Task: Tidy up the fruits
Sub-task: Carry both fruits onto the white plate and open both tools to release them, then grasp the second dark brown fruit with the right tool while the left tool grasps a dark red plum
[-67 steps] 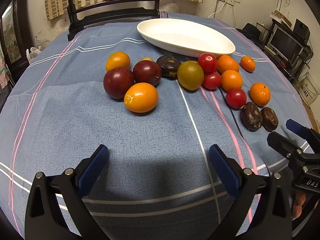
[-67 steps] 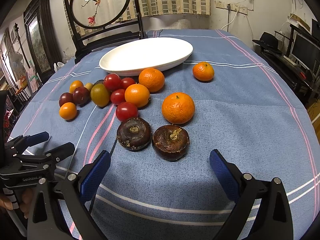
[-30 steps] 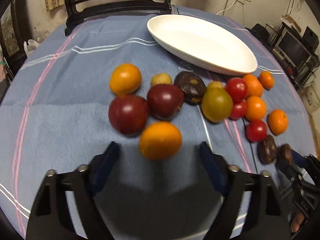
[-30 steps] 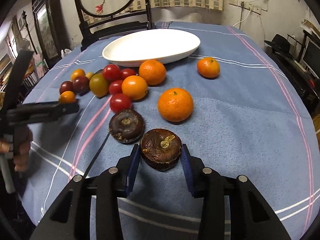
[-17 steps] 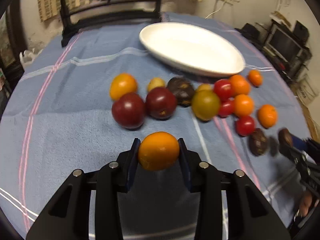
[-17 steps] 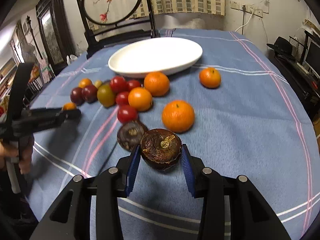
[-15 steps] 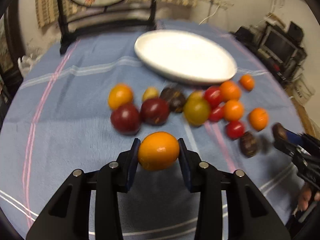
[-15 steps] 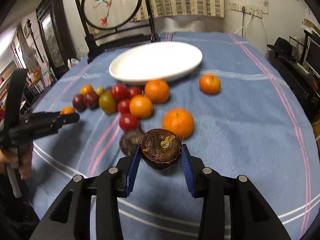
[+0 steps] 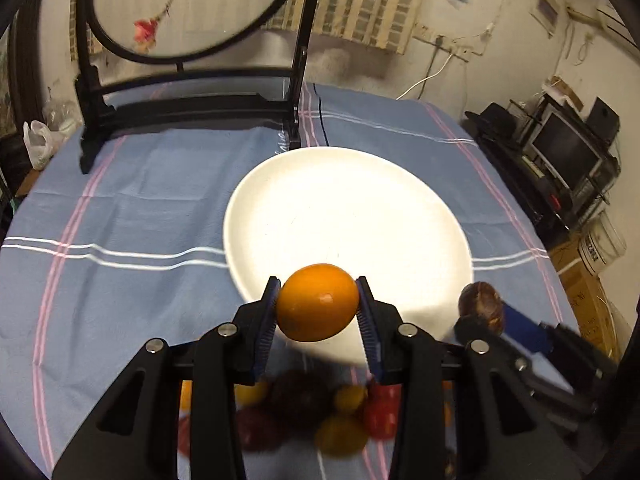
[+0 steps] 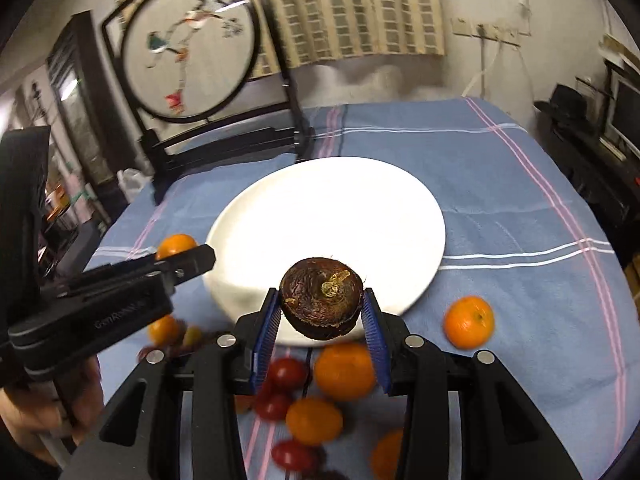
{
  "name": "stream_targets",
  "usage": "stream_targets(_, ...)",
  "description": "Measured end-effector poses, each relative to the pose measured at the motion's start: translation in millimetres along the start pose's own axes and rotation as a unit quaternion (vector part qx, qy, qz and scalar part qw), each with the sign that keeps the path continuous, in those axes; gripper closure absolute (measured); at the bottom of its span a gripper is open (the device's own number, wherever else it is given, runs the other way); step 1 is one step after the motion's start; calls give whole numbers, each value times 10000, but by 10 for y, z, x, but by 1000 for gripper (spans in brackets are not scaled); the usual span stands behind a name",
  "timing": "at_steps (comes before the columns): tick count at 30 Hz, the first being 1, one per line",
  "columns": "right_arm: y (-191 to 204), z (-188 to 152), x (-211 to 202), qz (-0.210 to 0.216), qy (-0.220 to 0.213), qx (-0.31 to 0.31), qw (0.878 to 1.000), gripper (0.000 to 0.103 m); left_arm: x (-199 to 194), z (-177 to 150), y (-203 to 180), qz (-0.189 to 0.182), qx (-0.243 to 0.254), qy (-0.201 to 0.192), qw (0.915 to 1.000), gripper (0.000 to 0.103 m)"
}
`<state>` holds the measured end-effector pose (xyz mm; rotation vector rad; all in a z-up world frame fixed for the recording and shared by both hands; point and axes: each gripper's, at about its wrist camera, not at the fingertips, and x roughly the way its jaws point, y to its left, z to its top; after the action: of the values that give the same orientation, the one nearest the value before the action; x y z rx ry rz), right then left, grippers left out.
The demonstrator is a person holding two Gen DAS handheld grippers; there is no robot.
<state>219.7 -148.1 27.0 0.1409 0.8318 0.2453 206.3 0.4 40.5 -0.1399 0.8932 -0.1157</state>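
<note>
My left gripper (image 9: 318, 304) is shut on an orange fruit (image 9: 317, 302) and holds it in the air over the near rim of the white oval plate (image 9: 360, 208). My right gripper (image 10: 322, 308) is shut on a dark brown mangosteen (image 10: 322, 298), held above the plate's near edge (image 10: 320, 208). The right gripper and mangosteen (image 9: 480, 304) also show at the right of the left wrist view. The left gripper and its orange fruit (image 10: 176, 245) show at the left of the right wrist view. The plate is empty.
Loose fruits lie on the blue striped cloth below the grippers: plums and tomatoes (image 9: 304, 404), oranges (image 10: 344, 370) and a mandarin (image 10: 469, 322). A black round screen stand (image 9: 192, 104) stands behind the plate. Furniture (image 9: 568, 152) stands beyond the table's right edge.
Both grippers closed on their fruits, lifted them off the cloth and carried them forward to the plate's near rim. The remaining fruits now lie beneath the grippers.
</note>
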Motion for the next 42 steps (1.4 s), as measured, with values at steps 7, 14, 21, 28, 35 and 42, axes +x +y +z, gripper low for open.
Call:
stream_targets(7,-173,-8,397,226,382,224,9988,59,527,127,-82,112,154,259,9995,66)
stream_targets(14,-128,-65,389,228,344,67,9991,41,542,15,-148,418,435,32,9982,32)
stream_targets(21,-107,-95,171,110,67,-33,9999,34,-104,-101,-134,513,749,-548,9944,9)
stream_targets(28,14,-163,-100,84,-148,-441,9989,33,-533,-555,457,763,236,-587,9951,7)
stream_targets(35,42,-532,-502,-52,15,-946,9955,33,-513,-894,1049,550,-770,-609,9937,7)
stream_targets(42,76,-1058,-588,-88,552,-1135,9920,33,-433,-916,1117,382,-800,-509,9948,7)
